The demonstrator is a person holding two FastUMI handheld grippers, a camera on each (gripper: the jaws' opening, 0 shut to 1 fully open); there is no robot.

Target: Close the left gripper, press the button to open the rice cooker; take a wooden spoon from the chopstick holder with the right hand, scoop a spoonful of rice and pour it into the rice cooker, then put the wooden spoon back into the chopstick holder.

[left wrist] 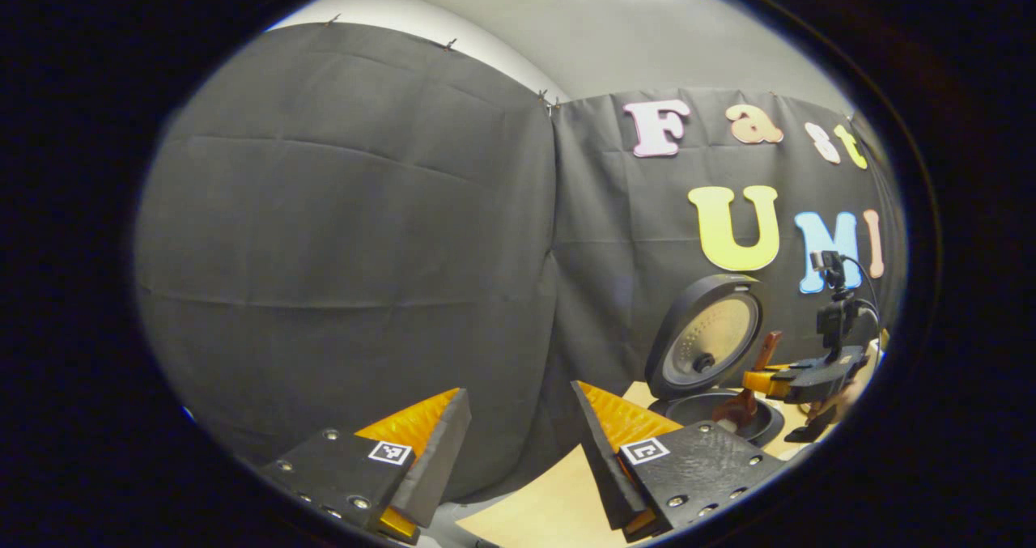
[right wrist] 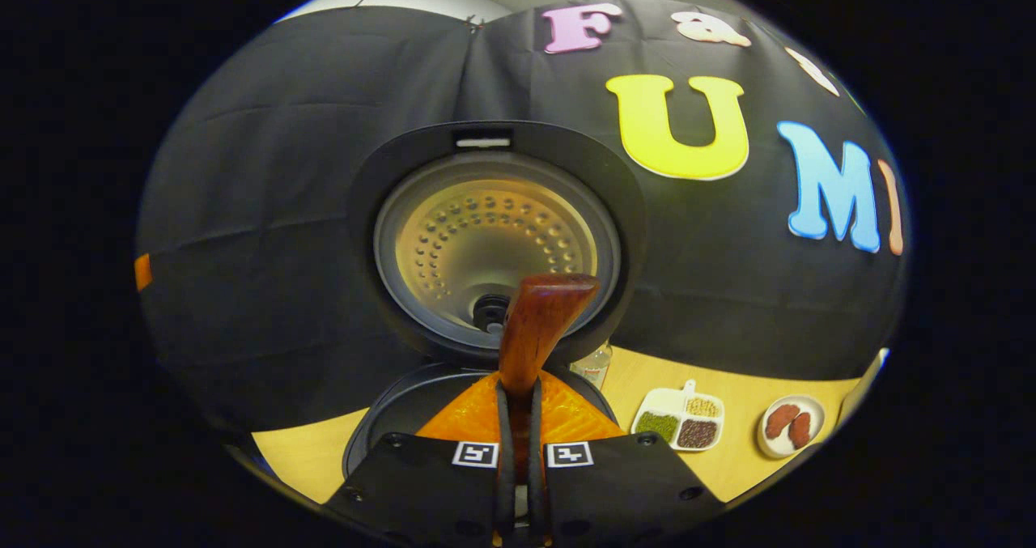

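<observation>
Spoon (right wrist: 536,321) clamped in R gripper (right wrist: 518,418) over cooker (right wrist: 494,240), L gripper (left wrist: 518,443) open

One rice cooker (right wrist: 494,240), one wooden spoon (right wrist: 538,321), two dishes — a divided tray (right wrist: 678,422) and a small plate (right wrist: 791,428).

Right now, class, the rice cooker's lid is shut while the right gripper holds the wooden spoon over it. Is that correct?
Not quite. The rice cooker's lid stands open, tipped up behind the pot, as the right gripper view shows. The rest holds: the right gripper is shut on the wooden spoon, held over the cooker.
</observation>
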